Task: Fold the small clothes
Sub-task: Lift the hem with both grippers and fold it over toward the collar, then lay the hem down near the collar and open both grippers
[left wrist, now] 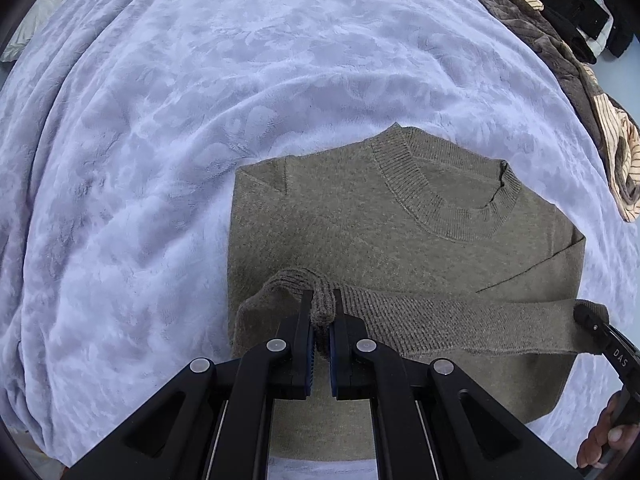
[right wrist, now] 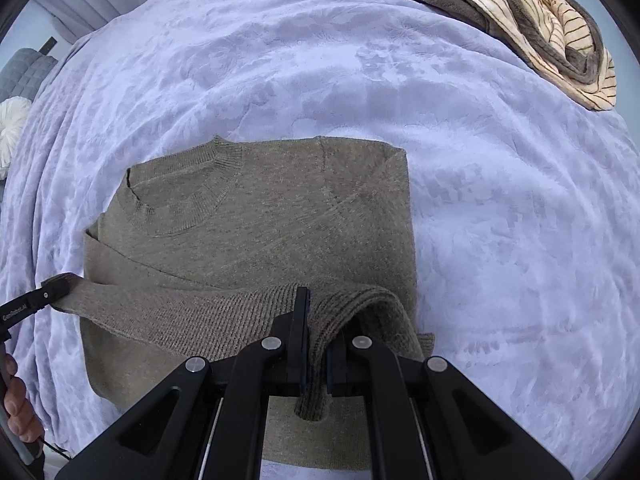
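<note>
An olive-brown knit sweater (left wrist: 360, 216) (right wrist: 260, 216) lies face up on the lavender blanket, collar at the far side and sleeves folded in. Its ribbed hem band (left wrist: 460, 320) (right wrist: 200, 312) is lifted and stretched across the body between the two grippers. My left gripper (left wrist: 323, 308) is shut on the band's left end, with a bunch of knit pinched between the pads. My right gripper (right wrist: 318, 320) is shut on the band's right end. Each gripper also shows in the other view, the right gripper (left wrist: 584, 314) and the left gripper (right wrist: 56, 286), both clamped on the band.
The fleece blanket (left wrist: 200, 100) (right wrist: 500, 220) covers the bed all around. A heap of brown and cream-striped clothes (left wrist: 560, 60) (right wrist: 540, 28) lies at the far right, with a black garment (left wrist: 580, 12) beyond. A grey pillow (right wrist: 24, 72) and white cushion (right wrist: 12, 124) sit far left.
</note>
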Motion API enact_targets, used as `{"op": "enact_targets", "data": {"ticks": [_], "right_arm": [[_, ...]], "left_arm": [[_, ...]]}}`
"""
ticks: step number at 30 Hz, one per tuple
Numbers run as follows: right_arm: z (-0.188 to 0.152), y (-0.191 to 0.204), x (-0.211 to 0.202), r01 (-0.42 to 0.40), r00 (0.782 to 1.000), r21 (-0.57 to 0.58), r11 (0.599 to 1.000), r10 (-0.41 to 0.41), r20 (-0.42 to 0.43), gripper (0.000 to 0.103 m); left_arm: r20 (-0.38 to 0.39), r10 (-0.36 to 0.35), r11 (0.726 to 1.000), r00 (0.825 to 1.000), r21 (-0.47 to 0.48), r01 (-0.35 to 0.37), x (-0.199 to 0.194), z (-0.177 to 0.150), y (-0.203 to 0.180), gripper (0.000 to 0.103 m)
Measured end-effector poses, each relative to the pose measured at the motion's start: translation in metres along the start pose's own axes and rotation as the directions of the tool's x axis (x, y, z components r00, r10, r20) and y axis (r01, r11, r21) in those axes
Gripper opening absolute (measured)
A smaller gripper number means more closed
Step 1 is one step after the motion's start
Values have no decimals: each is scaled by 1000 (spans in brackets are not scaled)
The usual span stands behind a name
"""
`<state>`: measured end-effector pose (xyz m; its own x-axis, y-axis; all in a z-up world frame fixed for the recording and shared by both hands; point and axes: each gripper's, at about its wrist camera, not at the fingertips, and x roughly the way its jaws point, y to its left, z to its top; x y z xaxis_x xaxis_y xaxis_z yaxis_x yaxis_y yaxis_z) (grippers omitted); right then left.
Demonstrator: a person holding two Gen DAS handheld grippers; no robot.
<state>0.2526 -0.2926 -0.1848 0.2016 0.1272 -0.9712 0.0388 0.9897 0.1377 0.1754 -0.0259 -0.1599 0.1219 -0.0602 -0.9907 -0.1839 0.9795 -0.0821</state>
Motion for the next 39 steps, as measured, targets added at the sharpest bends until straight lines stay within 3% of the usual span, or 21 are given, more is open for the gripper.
{"op": "enact_targets", "data": {"ticks": [21, 23, 24, 25, 27, 33, 39], "right_arm": [[33, -1, 62, -6, 998, 3, 1000, 6, -61, 6], [35, -2, 64, -26, 997, 15, 1000, 27, -68, 8], [35, -3, 64, -38, 997, 22, 999, 39, -67, 8], [35, -5, 63, -60, 996, 32, 998, 62, -60, 8], [35, -10, 57, -107, 993, 57, 993, 109, -34, 8], [25, -27, 29, -181, 982, 125, 975, 174, 67, 11], [28, -40, 13, -287, 953, 177, 942, 262, 153, 31]], "left_arm": [[-60, -6, 1000, 998, -10, 5, 55, 32, 5, 7], [-73, -19, 1000, 997, -21, 18, 57, 35, 6, 15], [-78, -28, 999, 997, -29, 26, 57, 39, 7, 36], [-74, -38, 999, 997, -36, 35, 55, 41, 8, 73], [-12, 7, 999, 1000, -40, -8, 42, 43, 11, 101], [38, -44, 998, 998, -51, 46, 14, 28, 26, 101], [23, -76, 992, 997, -101, 78, 12, 0, 40, 101]]}}
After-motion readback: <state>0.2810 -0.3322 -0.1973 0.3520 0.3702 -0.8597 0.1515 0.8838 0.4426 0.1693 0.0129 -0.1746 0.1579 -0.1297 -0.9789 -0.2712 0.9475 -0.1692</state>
